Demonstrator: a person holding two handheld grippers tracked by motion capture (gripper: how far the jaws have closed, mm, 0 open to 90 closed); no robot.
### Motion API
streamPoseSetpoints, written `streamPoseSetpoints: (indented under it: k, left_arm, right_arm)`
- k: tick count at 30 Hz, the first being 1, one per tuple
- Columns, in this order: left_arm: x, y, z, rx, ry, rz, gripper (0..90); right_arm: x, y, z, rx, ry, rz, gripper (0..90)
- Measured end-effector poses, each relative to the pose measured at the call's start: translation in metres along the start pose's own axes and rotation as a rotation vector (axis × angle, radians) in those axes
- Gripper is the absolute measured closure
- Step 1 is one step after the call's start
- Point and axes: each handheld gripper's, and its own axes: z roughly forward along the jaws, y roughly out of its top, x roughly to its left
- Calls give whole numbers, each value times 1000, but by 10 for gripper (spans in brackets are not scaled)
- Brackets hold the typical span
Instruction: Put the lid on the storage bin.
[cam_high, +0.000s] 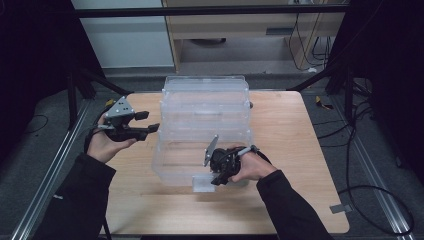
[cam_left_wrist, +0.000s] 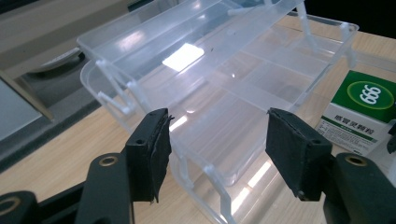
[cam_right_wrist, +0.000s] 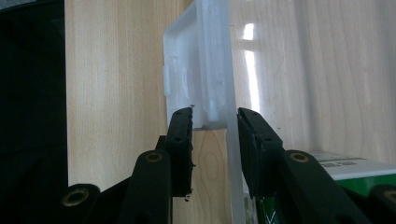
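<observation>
Right tongs on the front latch, left tongs free beside the clear box

My right gripper (cam_right_wrist: 215, 116) has its 2 jaws either side of the front wall and latch tab (cam_right_wrist: 187, 74) of the clear plastic organiser box (cam_high: 205, 130); whether the pads truly clench it I cannot tell, the gap looks thin. My left gripper (cam_left_wrist: 217, 140) stands released, nothing between its jaws, just off the box's left end. The box sits mid-table (cam_high: 300, 165), tiers fanned open, long axis left to right, front toward me. I judge it light, stiff, slippery and a bit brittle; best held at walls or latch. A green-and-white carton (cam_left_wrist: 359, 112) lies inside.
</observation>
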Motion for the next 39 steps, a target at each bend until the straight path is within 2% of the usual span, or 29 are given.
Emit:
streamPoseSetpoints:
  k: [10, 17, 22, 27, 34, 38, 39]
  left_arm:
    - [-3, 22, 12, 19, -54, 106, 398]
    - [-2, 37, 21, 56, -126, 172, 401]
    - [1, 49, 26, 52, -135, 202, 415]
    - [5, 59, 34, 71, -143, 236, 422]
    - [15, 67, 39, 121, -133, 270, 434]
    - [17, 71, 42, 153, -144, 300, 439]
    - [18, 72, 42, 163, -152, 318, 442]
  right_arm:
    - [0, 0, 0, -3, -2, -6, 673]
    - [0, 0, 0, -2, 0, -10, 673]
    - [0, 0, 0, 5, -4, -10, 673]
    - [0, 0, 0, 0, -3, -18, 674]
    - [1, 0, 0, 1, -6, -23, 675]
    - [1, 0, 0, 0, -6, -26, 675]
    - [1, 0, 0, 1, -6, -26, 675]
